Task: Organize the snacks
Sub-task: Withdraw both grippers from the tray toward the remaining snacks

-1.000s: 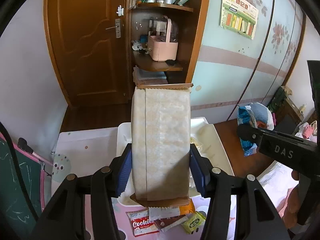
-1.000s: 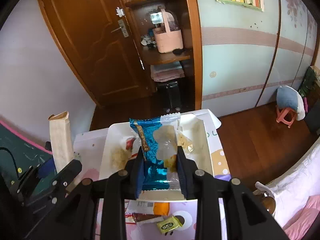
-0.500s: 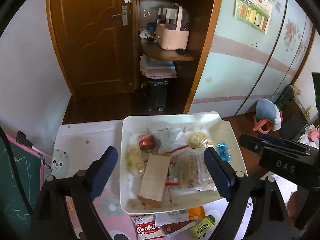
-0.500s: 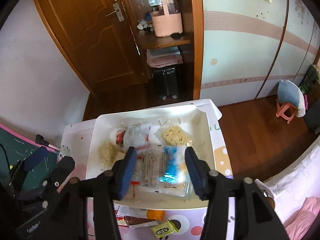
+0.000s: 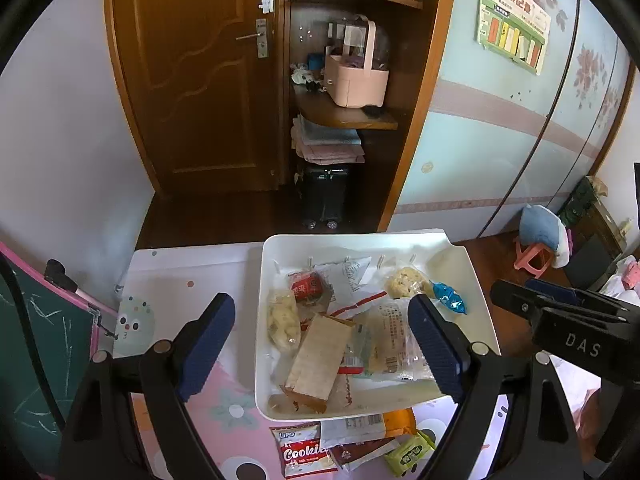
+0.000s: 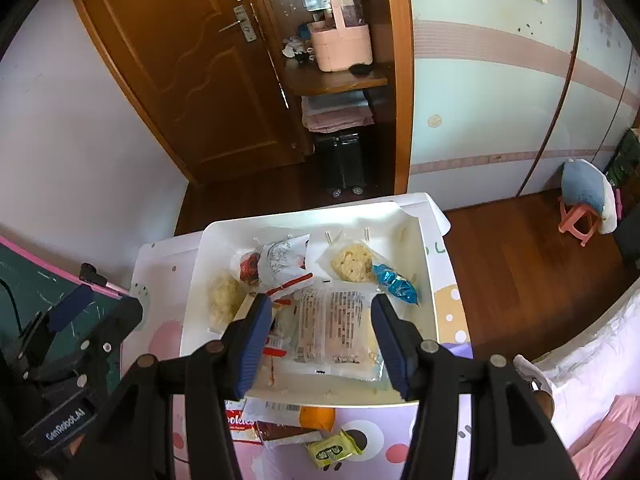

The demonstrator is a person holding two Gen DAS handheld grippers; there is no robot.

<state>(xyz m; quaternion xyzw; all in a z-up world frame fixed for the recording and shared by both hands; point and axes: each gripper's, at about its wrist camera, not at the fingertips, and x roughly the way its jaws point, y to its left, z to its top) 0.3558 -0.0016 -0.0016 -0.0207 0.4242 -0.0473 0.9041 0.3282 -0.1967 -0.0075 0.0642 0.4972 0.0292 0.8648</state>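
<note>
A white tray (image 5: 262,320) on the small table holds several snack packets. A tan paper packet (image 5: 318,358) lies in its near left part, beside a clear packet of crackers (image 5: 394,340) (image 6: 332,328). A small blue packet (image 5: 450,298) (image 6: 396,284) lies at the tray's right. My left gripper (image 5: 320,348) is open and empty above the tray's near edge. My right gripper (image 6: 320,338) is open and empty above the cracker packet. Loose snacks lie in front of the tray: a red cookie packet (image 5: 306,454), a green packet (image 6: 334,448).
The table (image 5: 188,280) has a patterned pink and white cover. A green chalkboard (image 5: 32,344) stands at the left. A wooden door and shelves with a pink basket (image 5: 356,80) are behind. A pink stool (image 6: 576,216) stands on the floor at right.
Both grippers have opened. The left let go of the tan packet and the right let go of the blue packet; both now lie in the tray. Both grippers have drawn back.
</note>
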